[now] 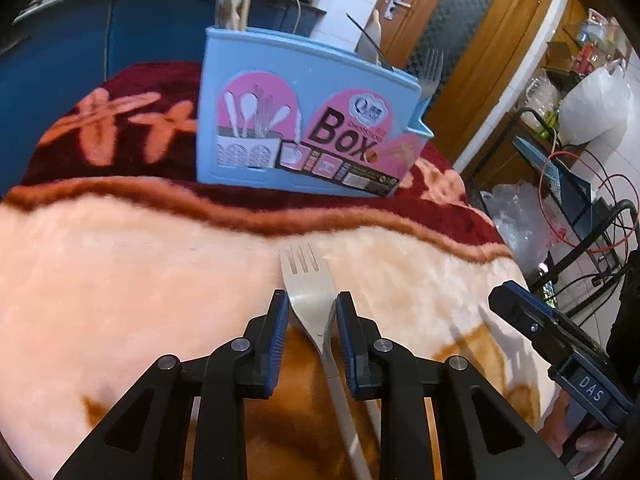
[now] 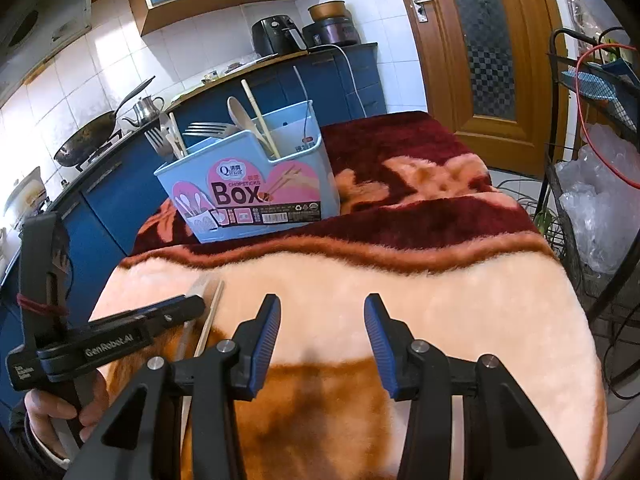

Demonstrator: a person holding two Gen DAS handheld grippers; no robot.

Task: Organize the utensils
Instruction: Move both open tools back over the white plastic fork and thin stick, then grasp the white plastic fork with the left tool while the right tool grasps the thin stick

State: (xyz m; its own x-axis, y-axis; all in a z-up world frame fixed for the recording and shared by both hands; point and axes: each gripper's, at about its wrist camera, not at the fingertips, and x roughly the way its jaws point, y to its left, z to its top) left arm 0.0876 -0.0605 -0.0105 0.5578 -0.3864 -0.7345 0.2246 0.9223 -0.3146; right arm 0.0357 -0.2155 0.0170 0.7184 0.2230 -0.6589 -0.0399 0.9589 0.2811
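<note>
A metal fork lies on the plush blanket, tines pointing away, its neck between the fingers of my left gripper. The blue pads stand close on either side of it, and I cannot tell whether they touch it. A chopstick lies beside the fork in the right wrist view. The blue utensil box stands further back and holds forks, spoons and chopsticks. My right gripper is open and empty over the blanket, to the right of the left gripper.
The blanket covers a table whose edge drops off on the right. A black wire rack with plastic bags and red cable stands there. Blue kitchen cabinets with a wok lie behind on the left, a wooden door behind.
</note>
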